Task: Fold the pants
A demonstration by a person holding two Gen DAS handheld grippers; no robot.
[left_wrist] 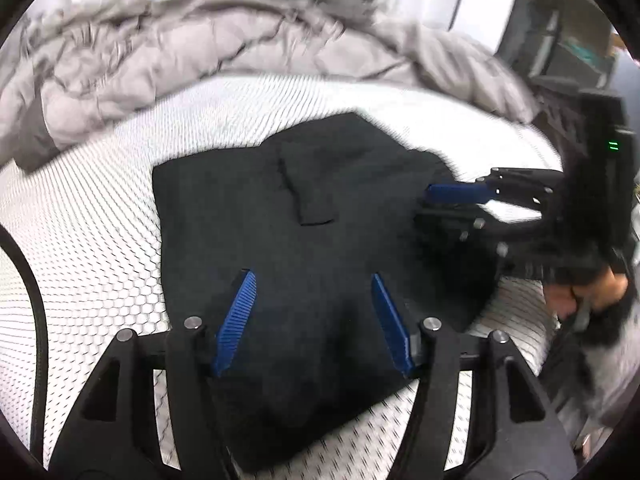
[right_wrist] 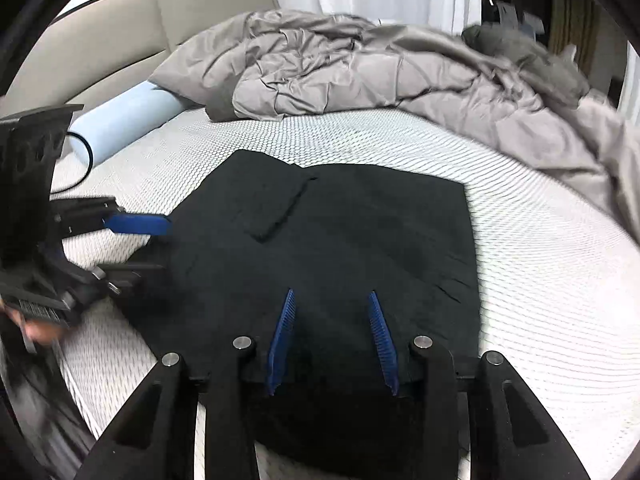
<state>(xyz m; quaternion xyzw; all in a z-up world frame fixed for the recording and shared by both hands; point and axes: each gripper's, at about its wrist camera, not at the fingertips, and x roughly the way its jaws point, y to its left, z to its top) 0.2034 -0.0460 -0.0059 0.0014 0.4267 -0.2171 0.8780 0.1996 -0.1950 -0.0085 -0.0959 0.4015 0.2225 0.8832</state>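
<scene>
Pants (left_wrist: 288, 216) folded into a dark block are lying flat on the white mesh mattress (left_wrist: 100, 248), both grippers hovering open above them.

Left wrist view: you are holding the left gripper (left_wrist: 312, 320) over the near edge of the pants, jaws spread, nothing between the pads. The right gripper (left_wrist: 436, 204) is reaching in from the right edge, blurred; its lower finger is merging with the dark cloth. Right wrist view: you are holding the right gripper (right_wrist: 332, 340) over the near hem, jaws parted and clear of the fabric. The left gripper (right_wrist: 160, 244) is entering from the left. A grey duvet (right_wrist: 360, 68) is bunched beyond the pants. Judged stage: a fold is laid down; the next move calls for regrasping an edge or smoothing. The near hem is cut off behind the finger mounts.
</scene>
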